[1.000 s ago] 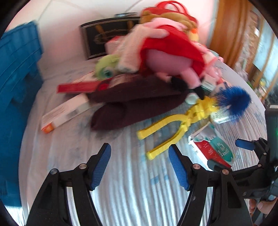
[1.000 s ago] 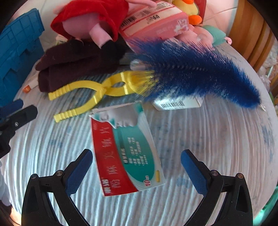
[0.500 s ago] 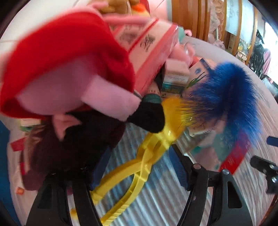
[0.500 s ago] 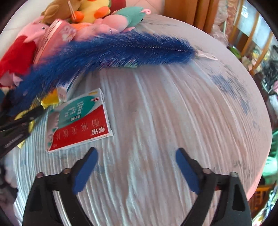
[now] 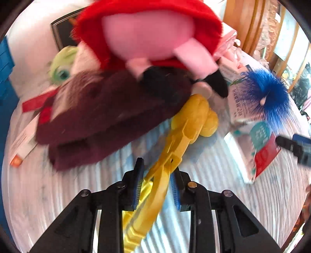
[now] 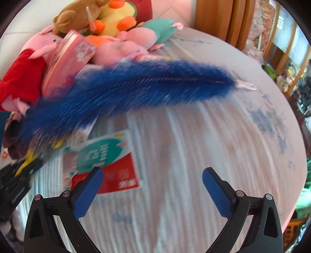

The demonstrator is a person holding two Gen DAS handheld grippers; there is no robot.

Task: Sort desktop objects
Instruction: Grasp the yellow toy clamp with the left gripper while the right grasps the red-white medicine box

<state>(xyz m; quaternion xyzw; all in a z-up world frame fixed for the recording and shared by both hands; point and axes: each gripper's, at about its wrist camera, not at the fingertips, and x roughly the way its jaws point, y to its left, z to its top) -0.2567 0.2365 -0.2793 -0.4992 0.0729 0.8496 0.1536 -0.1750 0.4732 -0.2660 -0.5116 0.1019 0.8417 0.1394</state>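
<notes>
1. We list the table (image 6: 194, 136), round, under a pale ribbed cloth with faint blue blotches
2. Plush pig in a red dress (image 5: 147, 33), soft pile, pink body and black feet, lying over the heap at the far side; more plush toys (image 6: 116, 17) in brown, yellow and pink crowd the far edge
3. Dark maroon fabric (image 5: 108, 116), fuzzy, folded in thick layers, beneath the pig
4. Blue bristle brush (image 6: 136, 91), long and feathery on a twisted wire spine, lying across the cloth well ahead of our right gripper (image 6: 152, 192)
5. Yellow plastic clamp toy (image 5: 175, 148), rigid and ridged, two long handles meeting at a rounded head just beside the maroon fabric
6. Flat carton (image 6: 108, 161), glossy card in red, teal and white, by the right gripper's left finger
7. Our left gripper (image 5: 156, 186): jaws have just been closing, now narrow, blue pads pressed on the clamp toy's handles
8. Right gripper: jaws wide, nothing between them
</notes>
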